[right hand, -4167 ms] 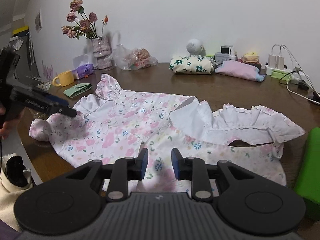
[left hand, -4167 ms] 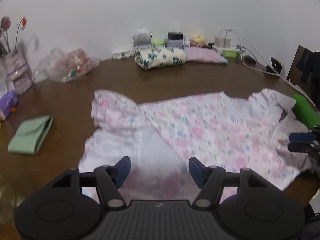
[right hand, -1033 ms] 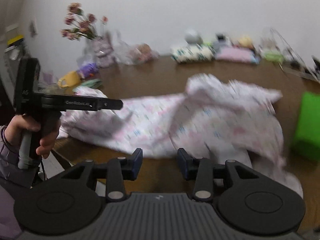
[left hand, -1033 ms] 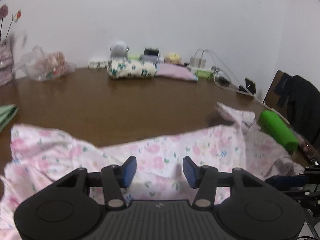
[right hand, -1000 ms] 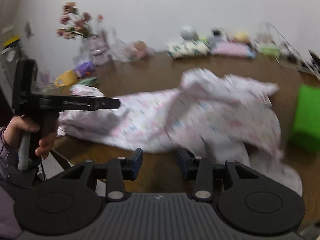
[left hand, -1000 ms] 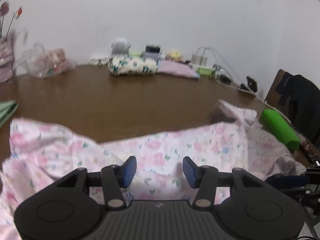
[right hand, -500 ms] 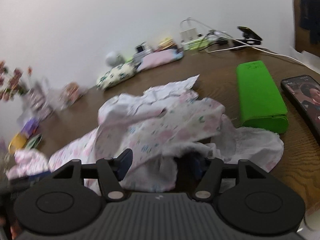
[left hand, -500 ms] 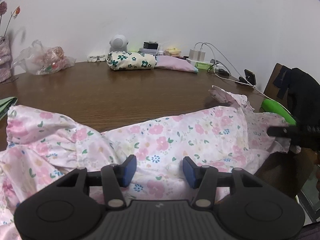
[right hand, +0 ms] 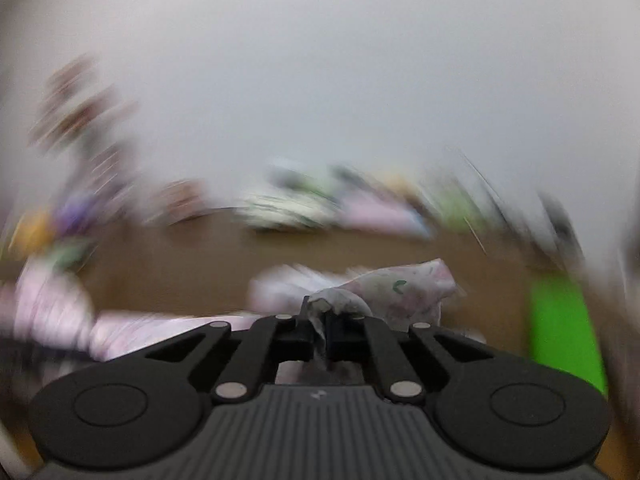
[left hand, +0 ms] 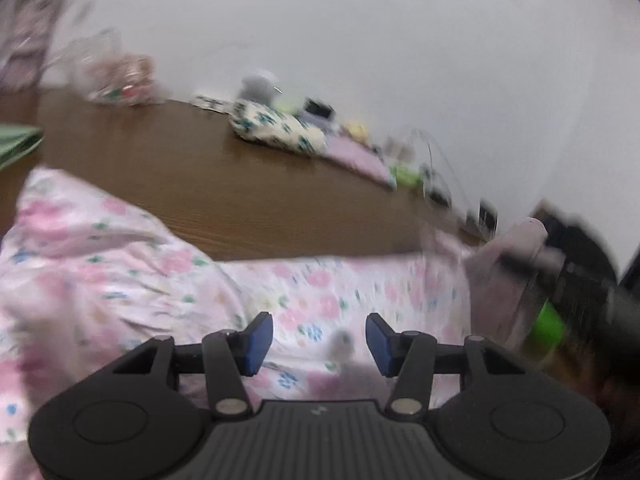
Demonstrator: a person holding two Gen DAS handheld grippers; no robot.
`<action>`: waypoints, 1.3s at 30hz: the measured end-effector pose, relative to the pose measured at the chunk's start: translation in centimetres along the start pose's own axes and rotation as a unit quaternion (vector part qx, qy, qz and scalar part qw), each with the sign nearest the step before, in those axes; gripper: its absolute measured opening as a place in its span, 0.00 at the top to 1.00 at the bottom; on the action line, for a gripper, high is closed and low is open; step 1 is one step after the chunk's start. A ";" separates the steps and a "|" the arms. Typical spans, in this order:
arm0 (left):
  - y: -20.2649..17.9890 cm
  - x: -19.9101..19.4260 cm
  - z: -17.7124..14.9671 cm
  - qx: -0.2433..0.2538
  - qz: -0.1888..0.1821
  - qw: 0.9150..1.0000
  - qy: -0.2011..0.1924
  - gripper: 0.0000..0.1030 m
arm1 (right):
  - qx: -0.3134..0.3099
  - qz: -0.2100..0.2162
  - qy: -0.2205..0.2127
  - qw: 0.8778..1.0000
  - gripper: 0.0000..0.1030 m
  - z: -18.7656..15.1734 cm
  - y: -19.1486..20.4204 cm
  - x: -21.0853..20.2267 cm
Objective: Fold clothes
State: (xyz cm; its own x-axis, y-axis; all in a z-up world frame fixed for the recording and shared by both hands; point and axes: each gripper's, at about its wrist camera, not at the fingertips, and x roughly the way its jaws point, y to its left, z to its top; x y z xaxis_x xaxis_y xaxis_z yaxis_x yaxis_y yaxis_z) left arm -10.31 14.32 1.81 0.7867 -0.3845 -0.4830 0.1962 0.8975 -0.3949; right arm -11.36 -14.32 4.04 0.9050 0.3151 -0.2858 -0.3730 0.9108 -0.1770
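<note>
Right gripper (right hand: 319,326) clamped tight on a bunched fold of the floral garment (right hand: 404,294), jaws just closed, cloth pinched between the pads and standing up above them in a crumpled peak. Rest of the garment trailing away to the left along the near edge of the tabletop (right hand: 192,264), badly smeared by blur. Green block (right hand: 564,324) just to the right of the gripped fold, toward the right edge of the tabletop.

Left gripper (left hand: 319,338) with jaws apart, blue pads (left hand: 258,338) clear of the fabric on either side, nothing pinched. Garment spread directly under and ahead of it, pink and blue flowers on white, covering the near edge of the tabletop from the left side across to the right. At the right, a lifted corner of the cloth held up by the other gripper's dark body.

Beyond the garment, bare brown wood. Along the far edge against the wall: a folded flowered bundle (left hand: 276,128), a pink folded cloth (left hand: 356,156) beside it, a clear plastic bag (left hand: 120,80) further left. Green folded item (left hand: 16,142) at the left edge.
</note>
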 end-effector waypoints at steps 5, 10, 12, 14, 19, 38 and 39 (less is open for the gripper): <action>1.7 -3.8 0.6 -0.036 0.011 0.998 -0.051 0.50 | -0.272 0.117 0.057 0.953 0.96 -1.2 10.2 1.8; 0.6 -4.1 0.2 -0.035 -0.064 0.996 -0.050 0.36 | -0.258 0.159 0.086 0.949 0.95 -2.1 11.1 1.8; -0.4 -3.1 0.1 -0.026 -0.100 0.994 -0.038 0.33 | -0.230 0.162 0.094 0.955 0.95 -1.8 10.3 2.0; -1.2 -1.7 0.1 -0.018 -0.097 0.995 -0.016 0.35 | -0.216 0.164 0.096 0.958 0.94 -1.8 9.8 1.9; -1.8 1.6 0.1 -0.022 -0.078 0.996 0.049 0.96 | -0.217 0.156 0.083 0.960 0.84 -2.0 9.9 1.1; -1.0 1.7 -1.7 -0.021 -0.032 0.998 0.055 0.97 | 0.079 0.148 0.116 0.979 0.92 0.4 -0.1 5.2; -0.9 1.6 -1.7 -0.024 -0.033 0.998 0.054 0.97 | 0.077 0.171 0.087 0.978 0.93 0.7 -0.2 4.4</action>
State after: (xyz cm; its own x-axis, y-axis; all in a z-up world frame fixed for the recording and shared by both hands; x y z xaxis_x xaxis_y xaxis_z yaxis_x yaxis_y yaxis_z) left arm -10.19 12.50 0.06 0.7040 -0.4666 -0.5354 0.2160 0.8589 -0.4644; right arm -7.19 -12.95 3.46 0.6795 0.5704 -0.4615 -0.6001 0.7939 0.0977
